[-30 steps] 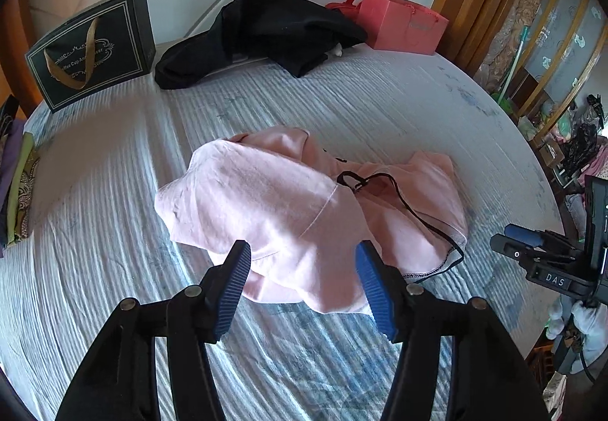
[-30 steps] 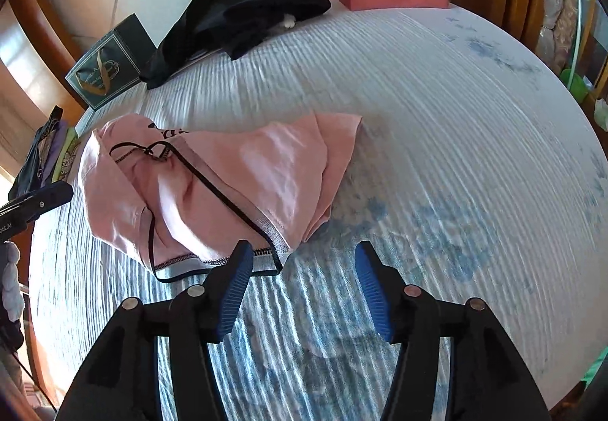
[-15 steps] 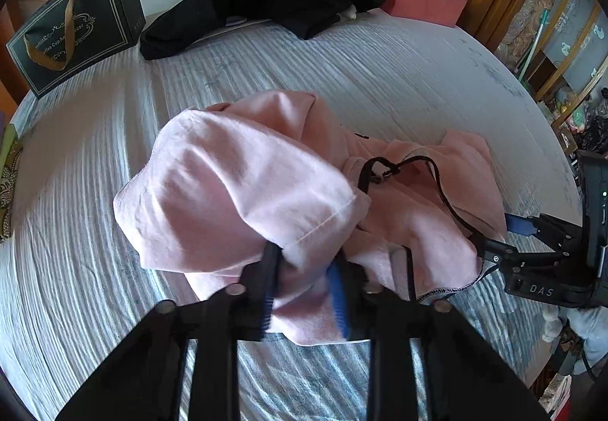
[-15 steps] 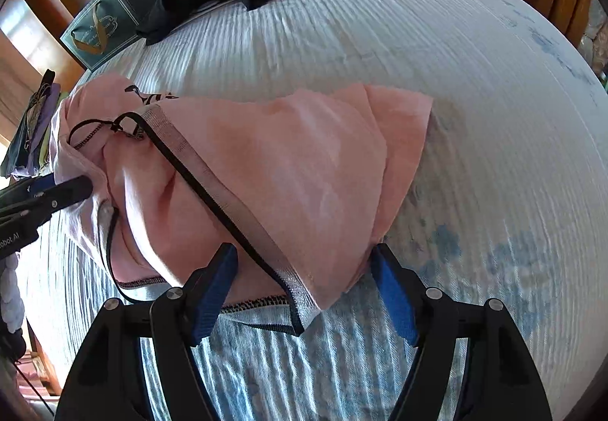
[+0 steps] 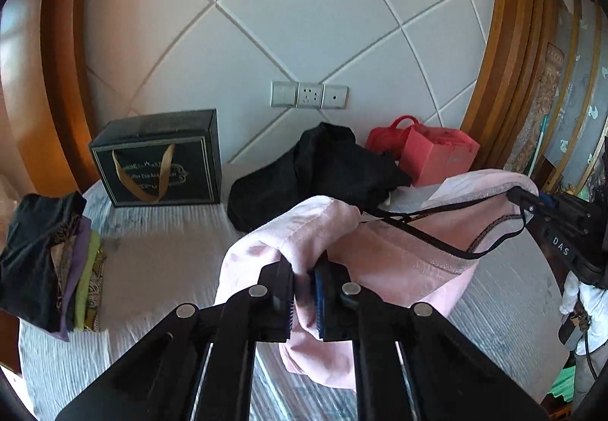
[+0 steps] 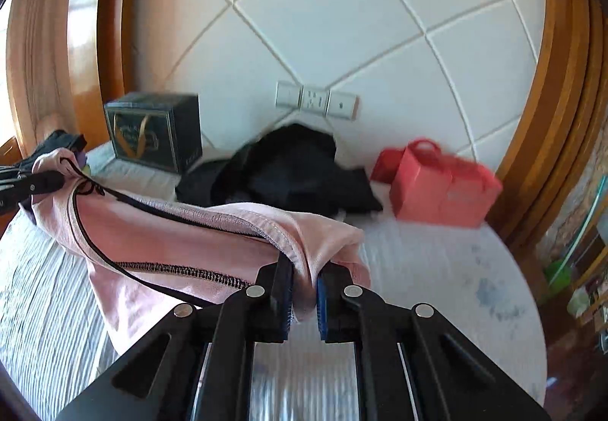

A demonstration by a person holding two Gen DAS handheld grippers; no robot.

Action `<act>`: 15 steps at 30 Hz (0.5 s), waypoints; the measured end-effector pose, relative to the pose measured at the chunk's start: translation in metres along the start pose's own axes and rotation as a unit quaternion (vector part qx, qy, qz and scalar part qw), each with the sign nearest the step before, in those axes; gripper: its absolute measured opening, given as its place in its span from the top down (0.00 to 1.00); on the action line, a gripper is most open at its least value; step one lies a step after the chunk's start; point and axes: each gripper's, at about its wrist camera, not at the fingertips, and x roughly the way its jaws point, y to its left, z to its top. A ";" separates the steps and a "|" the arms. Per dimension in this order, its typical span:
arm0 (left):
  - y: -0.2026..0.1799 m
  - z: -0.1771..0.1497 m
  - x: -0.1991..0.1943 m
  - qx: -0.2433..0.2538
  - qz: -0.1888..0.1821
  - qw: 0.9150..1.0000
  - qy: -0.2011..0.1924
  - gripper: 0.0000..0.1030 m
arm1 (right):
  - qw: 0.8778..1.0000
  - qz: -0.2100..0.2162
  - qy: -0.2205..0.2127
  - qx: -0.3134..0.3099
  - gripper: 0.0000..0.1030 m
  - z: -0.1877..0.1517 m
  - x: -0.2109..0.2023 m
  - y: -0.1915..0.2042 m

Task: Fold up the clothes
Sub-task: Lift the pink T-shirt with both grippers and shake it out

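Both grippers have a grip on the pink garment (image 5: 395, 261). Left gripper (image 5: 304, 301) has its blue pads pinched nearly together on a bunched fold of the cloth. Right gripper (image 6: 304, 301) has just been closing, and its jaws now clamp the hem at the other end, with cloth between the pads. Between them the garment hangs stretched above the striped bed (image 6: 437, 269), its black drawstring (image 5: 425, 238) trailing along the edge. By the headboard stand a dark gift bag (image 5: 159, 159) and a red gift bag (image 5: 437, 155); I cannot tell what either holds. A black garment (image 5: 319, 174) lies heaped between the two bags. Folded clothes (image 5: 45, 254) are stacked at the bed's left edge.
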 end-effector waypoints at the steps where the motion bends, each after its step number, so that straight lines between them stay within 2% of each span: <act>1: -0.002 0.015 -0.007 0.002 -0.004 1.000 -0.016 0.94 | 0.999 -0.011 -0.032 -0.002 0.91 0.023 -0.012 0.000; 3: -0.007 0.044 -0.018 0.004 -0.018 0.999 -0.046 0.93 | 0.996 -0.028 -0.083 0.016 0.91 0.057 -0.042 -0.010; 6: -0.031 0.079 -0.027 0.015 -0.062 0.995 -0.078 0.93 | 0.987 -0.069 -0.140 0.032 0.91 0.084 -0.093 -0.030; 9: -0.063 0.106 -0.033 0.037 -0.104 0.988 -0.104 0.93 | 0.978 -0.107 -0.173 0.041 0.91 0.083 -0.147 -0.048; 12: -0.093 0.114 -0.032 0.059 -0.141 0.982 -0.111 0.91 | 0.974 -0.143 -0.172 0.043 0.91 0.062 -0.188 -0.055; 15: -0.107 0.103 -0.020 0.080 -0.154 0.980 -0.094 0.90 | 0.984 -0.125 -0.119 0.046 0.91 0.029 -0.197 -0.049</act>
